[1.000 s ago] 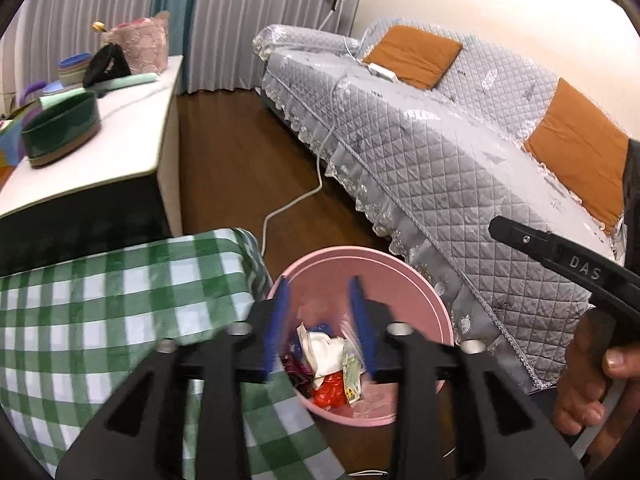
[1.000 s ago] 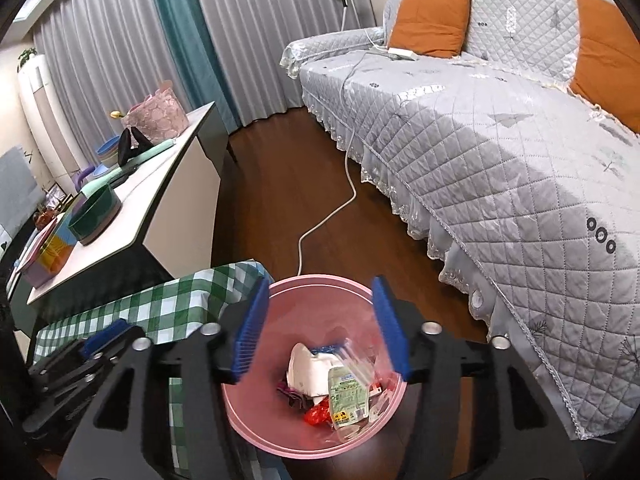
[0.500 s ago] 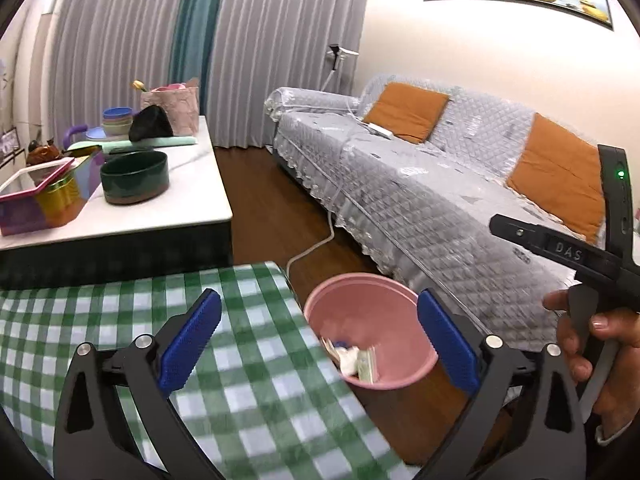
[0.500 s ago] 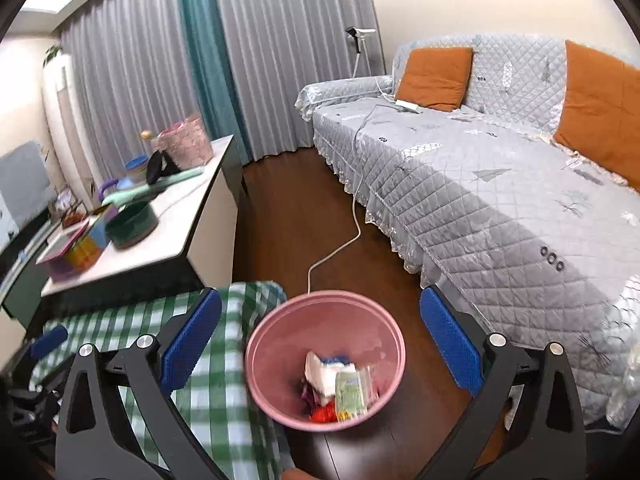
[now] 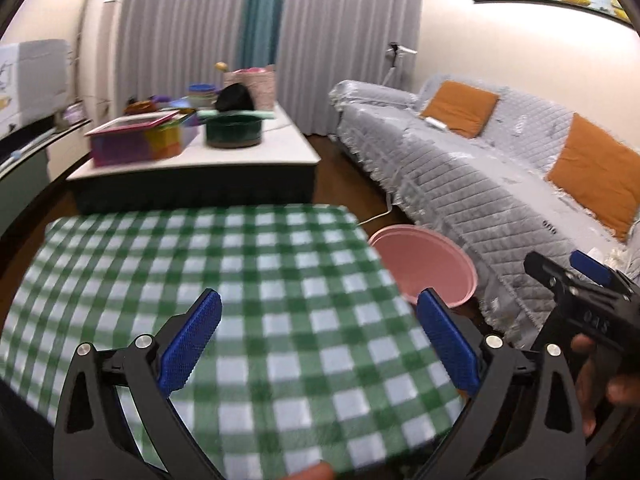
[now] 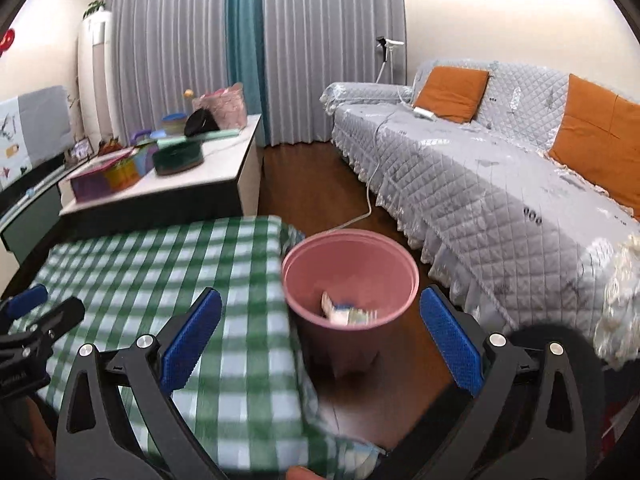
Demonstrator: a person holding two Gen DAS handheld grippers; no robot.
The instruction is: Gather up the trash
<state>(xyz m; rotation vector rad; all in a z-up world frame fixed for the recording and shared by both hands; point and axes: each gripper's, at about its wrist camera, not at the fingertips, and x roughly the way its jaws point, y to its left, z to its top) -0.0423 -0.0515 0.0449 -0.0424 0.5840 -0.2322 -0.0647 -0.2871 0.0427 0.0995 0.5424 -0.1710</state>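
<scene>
Both grippers have pulled back from over the pink bin, jaws having just swung wide with nothing between them.

Left wrist view: the left gripper (image 5: 318, 340) hangs empty over the green checked tablecloth (image 5: 224, 280); the pink bin (image 5: 426, 266) stands on the floor beyond the table's right corner, between it and the grey quilted sofa (image 5: 480, 184). The right gripper (image 5: 576, 276) shows at right.

Right wrist view: the right gripper (image 6: 320, 340) gapes empty, bin ahead, trash (image 6: 346, 314) inside. A white cable (image 6: 366, 200) trails behind; a cluttered low table (image 6: 224, 168) sits beyond.
</scene>
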